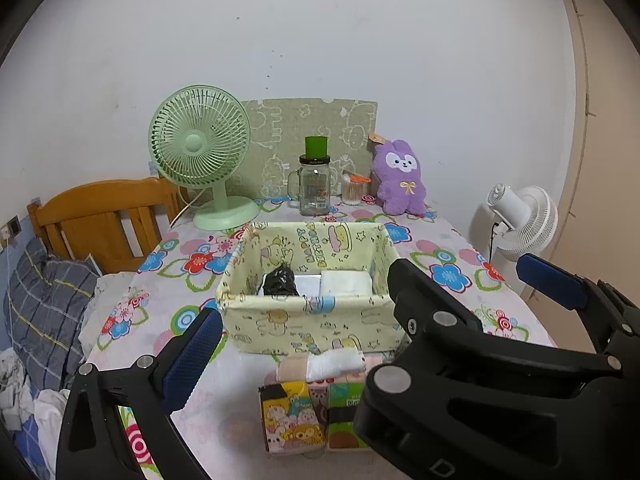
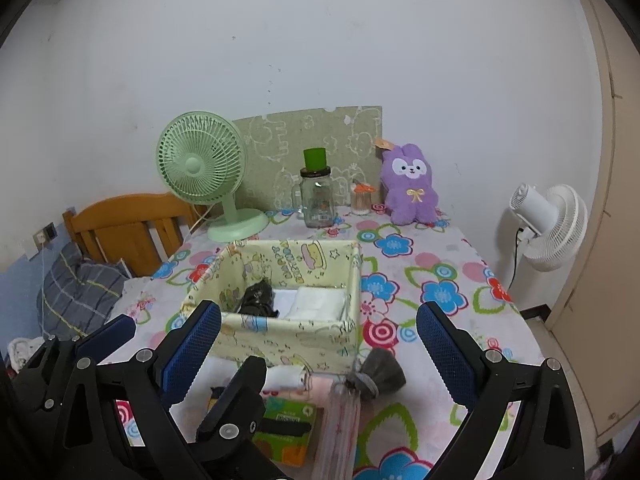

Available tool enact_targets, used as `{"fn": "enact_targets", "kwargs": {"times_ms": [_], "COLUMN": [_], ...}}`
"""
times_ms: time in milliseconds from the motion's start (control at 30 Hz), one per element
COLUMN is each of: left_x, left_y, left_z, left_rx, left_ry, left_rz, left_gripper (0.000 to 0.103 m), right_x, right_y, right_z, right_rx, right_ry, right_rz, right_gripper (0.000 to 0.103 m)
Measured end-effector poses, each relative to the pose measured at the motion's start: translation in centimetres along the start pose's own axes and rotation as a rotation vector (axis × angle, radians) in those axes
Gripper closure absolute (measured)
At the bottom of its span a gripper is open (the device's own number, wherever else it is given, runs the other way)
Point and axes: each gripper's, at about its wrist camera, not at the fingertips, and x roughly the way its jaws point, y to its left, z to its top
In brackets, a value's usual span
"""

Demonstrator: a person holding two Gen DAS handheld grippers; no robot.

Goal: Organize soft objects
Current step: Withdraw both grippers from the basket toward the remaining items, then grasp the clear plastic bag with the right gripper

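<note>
Sitting mid-table, the yellow fabric basket already has a black bundle and folded white cloth inside, so I'd guess the sorting is partway done. Everything left is piled just in front of the basket: tissue packs, a pink cloth, a white roll and a small gray pouch.

Biggest risk, I think: the two grippers are crowded together, and the left gripper could bump the right one or shove the basket back toward the glass jar.

Both sets of fingers are spread wide, holding nothing. The right gripper frames the front of the basket, with the gray pouch between its fingers but touching neither.
</note>
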Motion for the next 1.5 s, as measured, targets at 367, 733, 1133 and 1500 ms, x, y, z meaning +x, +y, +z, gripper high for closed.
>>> {"fn": "enact_targets", "kwargs": {"times_ms": [367,733,1133,1500], "left_x": [0.1,2.1,5.5,7.5], "left_y": [-0.6,-1.2,-1.2,-1.0], "left_z": [-2.8,-5.2,-7.4,-8.6], "left_rx": [0.001,0.013,0.007,-0.003], "left_ry": [0.010,0.081,0.179,0.244], "left_rz": [-0.019,-0.026,-0.027,-0.033], "left_gripper": [0.000,0.001,0.005,0.006], "right_x": [-0.5,1.4,5.0,7.7], "right_y": [-0.7,-1.7,-2.1,-2.2], "right_z": [-3.1,-5.9,-8.2,-9.5], "right_rx": [0.024,0.049,0.031,0.041], "right_ry": [0.000,0.076,0.189,0.282], "right_rz": [-0.030,-0.044,-0.107,-0.099], "right_gripper": [0.004,0.009,0.023,0.038]}}
